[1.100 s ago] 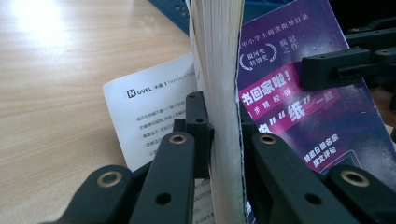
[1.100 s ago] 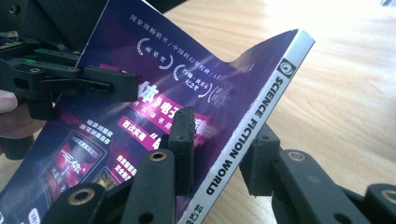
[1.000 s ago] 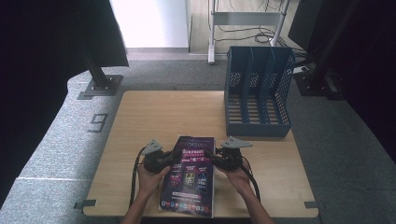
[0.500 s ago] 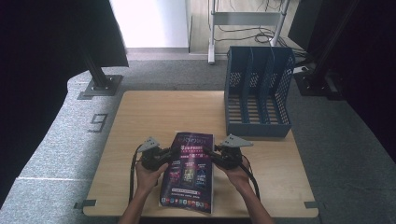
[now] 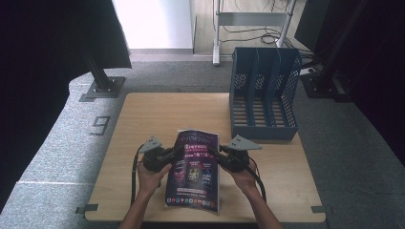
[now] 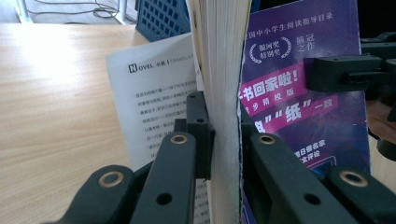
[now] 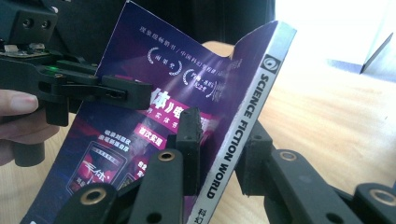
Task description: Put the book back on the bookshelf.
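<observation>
A magazine with a purple cover (image 5: 193,174) is held between both grippers over the near middle of the wooden table (image 5: 157,114). My left gripper (image 5: 175,153) is shut on its left page edge, and my right gripper (image 5: 215,155) is shut on its spine side. In the left gripper view the jaws (image 6: 223,135) clamp the stack of pages, with the cover (image 6: 299,93) at right. In the right gripper view the jaws (image 7: 222,149) pinch the grey spine reading "SCIENCE FICTION WORLD", beside the cover (image 7: 163,70). The magazine's far end is tilted up.
A blue three-slot file holder (image 5: 262,95) stands at the table's far right, open side facing up. A person's hands and forearms come in from the near edge. Grey carpet and black stand bases surround the table.
Both grippers, still shut on the magazine, have lifted it a little; its far end now reaches higher and farther from the near edge.
</observation>
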Demonstrator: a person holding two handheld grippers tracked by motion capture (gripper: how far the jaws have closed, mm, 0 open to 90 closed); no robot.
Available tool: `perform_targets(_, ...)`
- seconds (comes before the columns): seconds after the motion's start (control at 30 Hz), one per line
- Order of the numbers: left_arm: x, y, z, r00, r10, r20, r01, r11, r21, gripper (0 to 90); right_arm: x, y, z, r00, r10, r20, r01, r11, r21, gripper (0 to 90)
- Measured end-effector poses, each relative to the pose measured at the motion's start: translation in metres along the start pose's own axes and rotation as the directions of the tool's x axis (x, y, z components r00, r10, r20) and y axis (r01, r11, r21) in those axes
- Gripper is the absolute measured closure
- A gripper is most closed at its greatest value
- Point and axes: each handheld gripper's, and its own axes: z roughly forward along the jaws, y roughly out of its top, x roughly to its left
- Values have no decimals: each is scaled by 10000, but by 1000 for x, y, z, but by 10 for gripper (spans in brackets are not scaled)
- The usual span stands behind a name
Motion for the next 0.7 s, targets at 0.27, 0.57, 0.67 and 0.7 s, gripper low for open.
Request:
perform_targets(0.27, -4, 18, 1, 9997, 227, -98, -228, 9997, -123, 840, -1, 15, -7, 9996, -258, 90, 263, 9982, -546, 771)
perform_targets(0.57, -6, 26, 1, 9990, 408, -206, -414, 9988, -276, 841, 1, 21, -11, 9985, -521, 147, 532, 9949, -854, 781)
perform_targets(0.67, -6, 32, 1, 9984, 503, -269, -512, 9982, -316, 842, 2, 26, -12, 9976, -664, 204, 681, 9924, -1029, 788)
perform_targets(0.7, -6, 35, 1, 9979, 568, -317, -578, 9978, -331, 842, 2, 27, -12, 9972, -715, 216, 735, 9913, -1093, 791)
